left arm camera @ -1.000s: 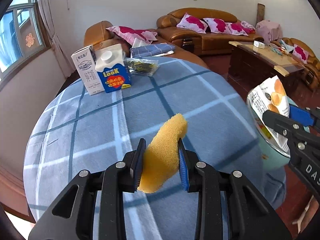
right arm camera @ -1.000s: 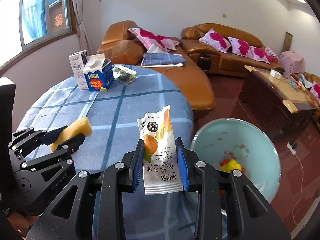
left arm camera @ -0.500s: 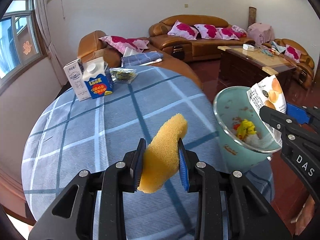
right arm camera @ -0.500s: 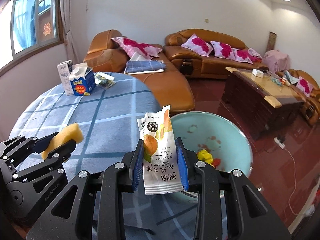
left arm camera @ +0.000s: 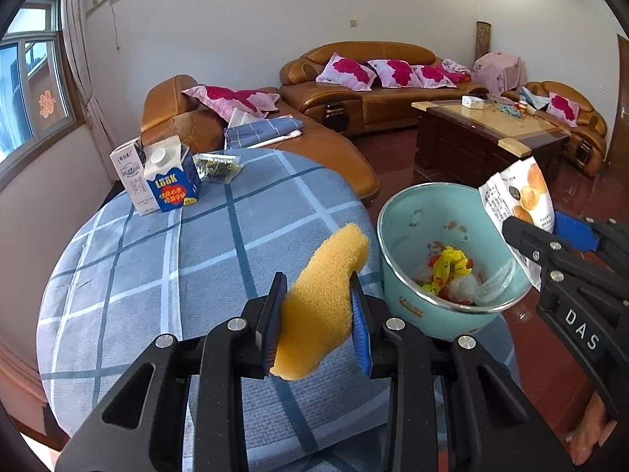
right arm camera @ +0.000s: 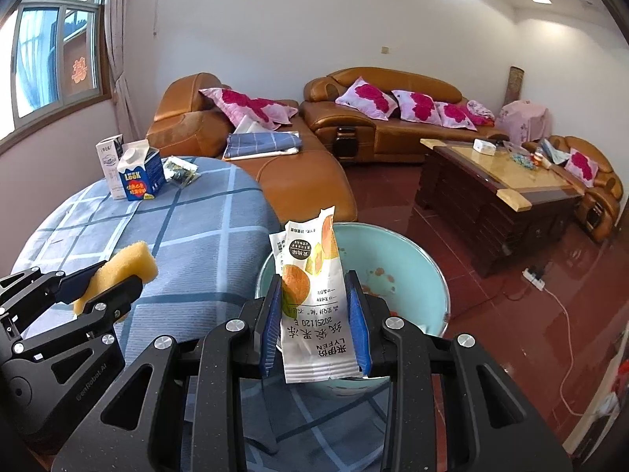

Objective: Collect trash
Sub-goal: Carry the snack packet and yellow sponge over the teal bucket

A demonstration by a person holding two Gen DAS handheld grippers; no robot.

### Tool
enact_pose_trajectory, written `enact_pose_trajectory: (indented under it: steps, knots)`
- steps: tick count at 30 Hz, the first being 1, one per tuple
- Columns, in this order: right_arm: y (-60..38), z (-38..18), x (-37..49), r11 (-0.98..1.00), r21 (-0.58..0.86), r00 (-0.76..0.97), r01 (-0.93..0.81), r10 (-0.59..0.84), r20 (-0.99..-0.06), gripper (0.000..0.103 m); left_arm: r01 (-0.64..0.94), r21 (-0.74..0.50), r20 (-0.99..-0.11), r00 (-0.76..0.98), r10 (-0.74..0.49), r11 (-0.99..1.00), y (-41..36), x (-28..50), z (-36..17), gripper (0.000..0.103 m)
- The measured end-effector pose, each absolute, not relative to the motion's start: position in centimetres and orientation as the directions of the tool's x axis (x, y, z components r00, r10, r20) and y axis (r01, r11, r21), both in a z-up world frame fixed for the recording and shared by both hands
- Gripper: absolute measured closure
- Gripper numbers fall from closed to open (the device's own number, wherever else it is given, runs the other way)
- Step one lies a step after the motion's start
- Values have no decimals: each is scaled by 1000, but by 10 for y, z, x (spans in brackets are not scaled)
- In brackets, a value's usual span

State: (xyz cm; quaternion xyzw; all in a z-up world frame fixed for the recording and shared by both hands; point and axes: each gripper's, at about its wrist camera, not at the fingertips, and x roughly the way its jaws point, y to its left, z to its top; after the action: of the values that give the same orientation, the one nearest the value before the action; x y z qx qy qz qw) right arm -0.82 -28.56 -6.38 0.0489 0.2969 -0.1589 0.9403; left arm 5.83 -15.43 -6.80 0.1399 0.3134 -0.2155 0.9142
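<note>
Left wrist view: cartons (left arm camera: 161,181) and a wrapper (left arm camera: 216,165) wait on my bench (left arm camera: 118,275); left tool (left arm camera: 318,314) clamps the sponge (left arm camera: 320,299), bin (left arm camera: 397,299) part filled, right tool (right arm camera: 314,326) grips a snack packet (right arm camera: 314,314) over it.

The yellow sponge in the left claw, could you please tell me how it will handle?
The yellow sponge is probably soft: it curves above the left claw. Likely light, porous, unlikely to slip.
</note>
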Motion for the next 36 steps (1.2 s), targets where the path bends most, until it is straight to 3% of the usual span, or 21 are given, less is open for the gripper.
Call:
enact_pose_trajectory:
  steps: [36]
  knots:
    - [-366,-84,-8,858,52,694,511,-376,-614,71,584,115,-650,656,-384,804,-246,69,-76,72]
